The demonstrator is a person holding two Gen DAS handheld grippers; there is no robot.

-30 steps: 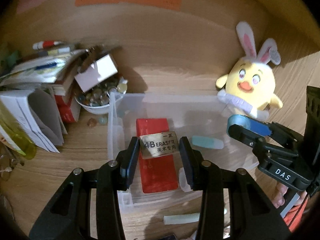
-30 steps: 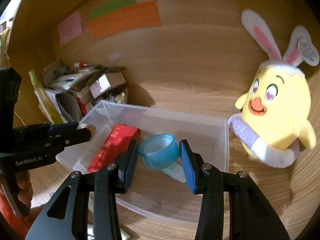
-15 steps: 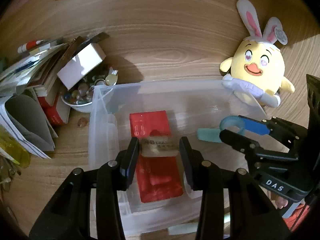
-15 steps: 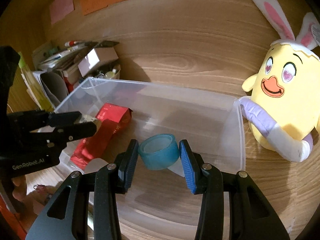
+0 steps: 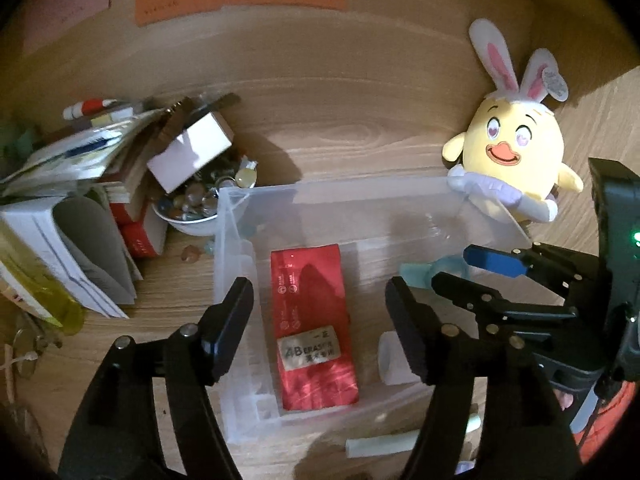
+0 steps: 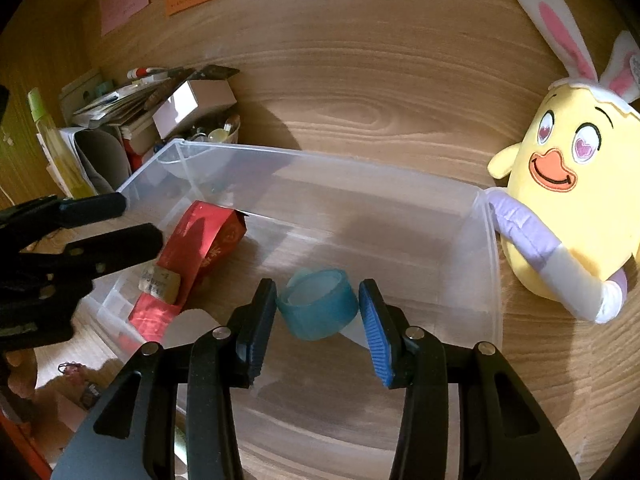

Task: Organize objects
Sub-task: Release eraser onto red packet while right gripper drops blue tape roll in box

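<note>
**Clear bin takes eraser and tape**

The bin (image 5: 400,196) fills mid-frame. On its floor lies a red packet (image 5: 310,320), and an eraser (image 5: 309,349) rests on the packet's lower end. The left gripper (image 5: 320,320) hangs above, its jaws opening wide and gripping nothing. In the right wrist view the right gripper (image 6: 318,318) has its jaws opening around a blue tape roll (image 6: 318,308), and the pads look just clear of it. Upper left, a bowl (image 5: 192,216) holds small trinkets.

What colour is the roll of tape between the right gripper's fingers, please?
The roll of tape is translucent light blue, clearest in the right wrist view.
</note>
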